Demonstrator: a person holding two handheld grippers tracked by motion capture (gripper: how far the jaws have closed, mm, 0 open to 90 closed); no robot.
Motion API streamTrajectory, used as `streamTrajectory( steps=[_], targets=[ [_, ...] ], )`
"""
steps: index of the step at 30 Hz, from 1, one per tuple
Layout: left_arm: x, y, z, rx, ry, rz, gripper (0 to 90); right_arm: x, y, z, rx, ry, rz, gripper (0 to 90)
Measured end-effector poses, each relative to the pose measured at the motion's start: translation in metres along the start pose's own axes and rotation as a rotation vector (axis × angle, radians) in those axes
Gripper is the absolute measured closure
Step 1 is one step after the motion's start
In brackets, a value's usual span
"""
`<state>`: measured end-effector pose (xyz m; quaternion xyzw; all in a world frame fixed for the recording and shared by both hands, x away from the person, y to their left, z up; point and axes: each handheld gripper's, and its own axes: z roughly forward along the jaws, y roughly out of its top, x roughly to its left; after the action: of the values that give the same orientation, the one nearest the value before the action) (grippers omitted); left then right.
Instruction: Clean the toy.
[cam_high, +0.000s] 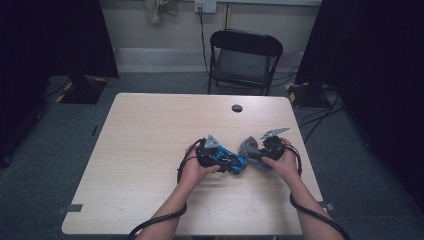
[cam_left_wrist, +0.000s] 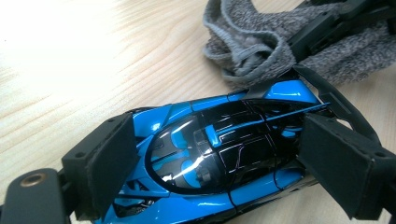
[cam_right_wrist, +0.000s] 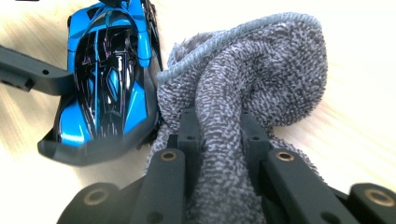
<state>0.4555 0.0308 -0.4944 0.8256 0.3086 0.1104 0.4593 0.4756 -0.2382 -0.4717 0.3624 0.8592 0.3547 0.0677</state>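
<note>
- Pale wooden bench (cam_high: 150, 150) is carrying the blue toy car (cam_high: 227, 159) right of centre, near the person.
- Left tongs (cam_left_wrist: 219, 161) are clamping its sides; keep it steady.
- Right tongs (cam_right_wrist: 219, 140) are pinching the grey cloth (cam_right_wrist: 261, 79); wipe gently along the bodywork.

A glossy blue-and-black plastic toy car (cam_left_wrist: 219, 154) is gleaming at centre frame beside a nubby grey terry cloth (cam_left_wrist: 261, 46), both lying on the pale, smooth wood-grain desk (cam_left_wrist: 93, 70).

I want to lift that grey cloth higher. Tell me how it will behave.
The grey cloth, pinched in the right tool, will probably droop: it already folds limply over the jaws. Its fuzzy knit looks grippy, so it is unlikely to slip. It may drag against the blue toy car it touches.
</note>
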Motion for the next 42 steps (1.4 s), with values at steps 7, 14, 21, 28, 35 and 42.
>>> streamTrajectory(
  steps=[7,14,21,28,35,42],
  targets=[
    [0.000,0.000,0.000,0.001,-0.001,-0.004,11.3,-0.004,-0.013,-0.013,-0.013,-0.019,0.027,75.6],
    [0.000,0.000,0.000,0.001,0.001,-0.002,11.4,-0.012,-0.007,-0.020,-0.050,-0.063,0.053,75.6],
    [0.000,0.000,0.000,-0.001,0.001,-0.001,11.5,-0.011,0.017,-0.002,-0.079,-0.071,0.056,75.6],
    [0.000,0.000,0.000,0.001,0.001,-0.002,11.6,0.001,0.052,0.019,-0.069,-0.075,-0.002,75.6],
    [-0.001,-0.001,-0.001,-0.002,0.003,-0.002,11.7,0.007,0.071,0.035,-0.063,-0.082,-0.015,75.5],
    [0.000,-0.001,-0.001,0.000,0.003,-0.001,11.8,0.012,0.081,0.052,-0.060,-0.077,-0.028,75.5]
  ],
)
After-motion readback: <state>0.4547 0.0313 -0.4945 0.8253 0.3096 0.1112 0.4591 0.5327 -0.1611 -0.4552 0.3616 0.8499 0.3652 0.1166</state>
